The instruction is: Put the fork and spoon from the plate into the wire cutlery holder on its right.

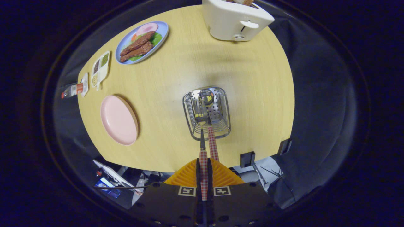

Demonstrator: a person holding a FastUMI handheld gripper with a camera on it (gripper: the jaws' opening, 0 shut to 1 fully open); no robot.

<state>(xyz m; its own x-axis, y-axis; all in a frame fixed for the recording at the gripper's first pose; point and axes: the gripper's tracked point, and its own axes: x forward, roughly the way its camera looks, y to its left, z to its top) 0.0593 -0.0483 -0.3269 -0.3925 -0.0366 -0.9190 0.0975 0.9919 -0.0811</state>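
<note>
I look straight down on the wire cutlery holder, which stands on the wooden table to the right of the pink plate. My gripper is shut on the red-checked handle of a utensil. That utensil hangs down from the fingers with its metal head inside the holder; I cannot tell if it is the fork or the spoon. A second utensil with the same checked handle leans in the holder just to the right of the held one. Nothing lies on the pink plate.
A white toaster stands at the far side of the table. A blue plate of food, a divided condiment tray and a small lying bottle sit beyond the pink plate. The table's near edge lies just below the holder.
</note>
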